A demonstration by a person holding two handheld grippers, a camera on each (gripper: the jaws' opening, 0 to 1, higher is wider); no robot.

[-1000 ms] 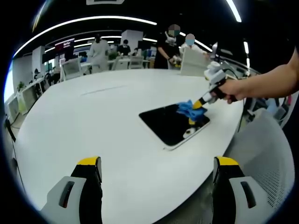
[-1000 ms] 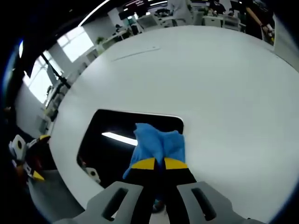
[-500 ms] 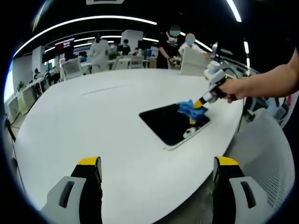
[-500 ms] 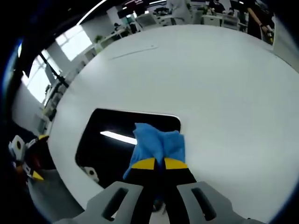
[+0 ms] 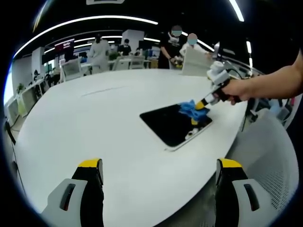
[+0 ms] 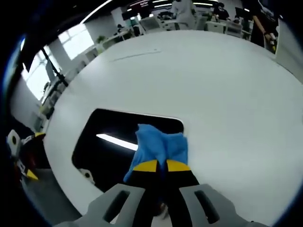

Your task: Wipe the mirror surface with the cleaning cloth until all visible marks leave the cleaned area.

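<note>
— Where's the work? — On the white table, a dark mirror lies near the edge; the right gripper, clenched on the blue cloth, presses it at the mirror's corner. The left gripper hovers nearby, released.
— Risk? — A hard stroke could likely push the mirror off the edge.

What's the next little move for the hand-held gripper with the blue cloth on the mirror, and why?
Probably sweep the right hand-held gripper across the mirror toward its uncovered part. It is shut on the blue cloth, which sits at one end of the mirror, so most of the dark glass lies unwiped. The left hand-held gripper hangs open, off the mirror.
</note>
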